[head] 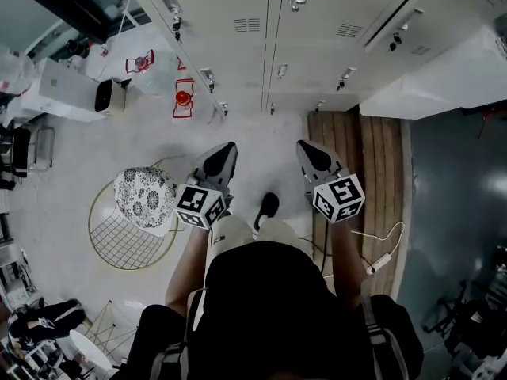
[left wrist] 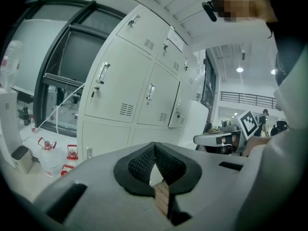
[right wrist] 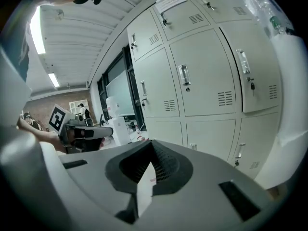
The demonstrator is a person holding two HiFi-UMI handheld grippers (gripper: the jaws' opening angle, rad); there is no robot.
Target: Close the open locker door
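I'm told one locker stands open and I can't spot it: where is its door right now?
In the head view the open locker door juts out at the upper right of the locker bank, by the wooden slats.

lockers [head: 317, 30] stand ahead; the open locker door [head: 444, 77] juts out at right, a wire stool [head: 119, 244] sits left.
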